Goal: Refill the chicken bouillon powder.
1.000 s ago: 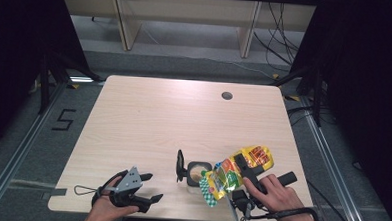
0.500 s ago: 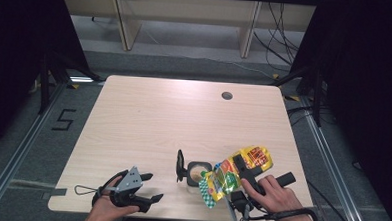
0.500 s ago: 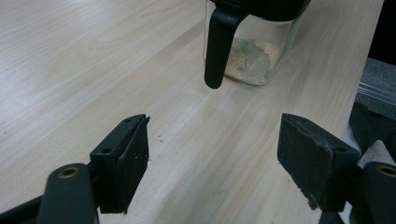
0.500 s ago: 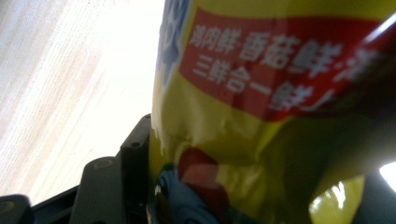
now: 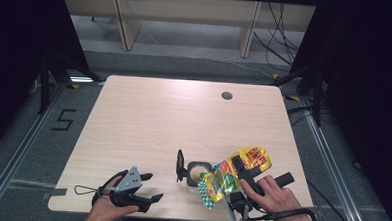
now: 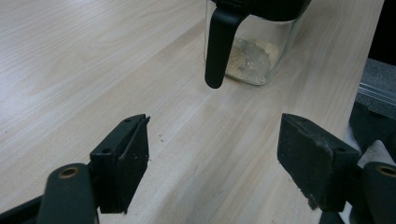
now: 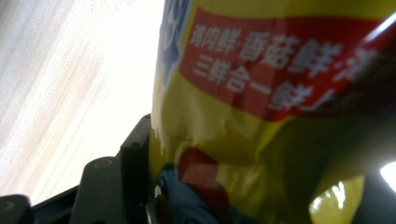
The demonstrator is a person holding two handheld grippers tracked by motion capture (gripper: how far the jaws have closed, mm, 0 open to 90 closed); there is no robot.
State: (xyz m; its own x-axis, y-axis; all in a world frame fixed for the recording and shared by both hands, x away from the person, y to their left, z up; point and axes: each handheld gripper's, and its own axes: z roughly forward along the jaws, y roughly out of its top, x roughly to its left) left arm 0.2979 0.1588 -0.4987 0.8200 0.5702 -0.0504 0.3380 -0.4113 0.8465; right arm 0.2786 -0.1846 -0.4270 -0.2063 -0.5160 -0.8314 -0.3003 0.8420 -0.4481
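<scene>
A yellow and red snack bag (image 5: 231,174) hangs tilted with its low end over a small glass jar (image 5: 197,173) near the table's front edge. My right gripper (image 5: 239,167) is shut on the bag, and a hand holds the gripper from behind. In the right gripper view the bag (image 7: 261,70) presses against the left finger (image 7: 135,158) and hides the other one. The jar's black lid (image 5: 180,165) stands open at its left. My left gripper (image 5: 151,187) rests open at the front left, empty. In its own view the jar (image 6: 254,56) holds beige powder behind a black lid tab (image 6: 219,46).
The light wooden table (image 5: 158,119) has a round cable hole (image 5: 227,96) at the back right. A few crumbs (image 6: 161,137) lie on the wood between my left gripper's fingers. The table's front edge runs just under both hands.
</scene>
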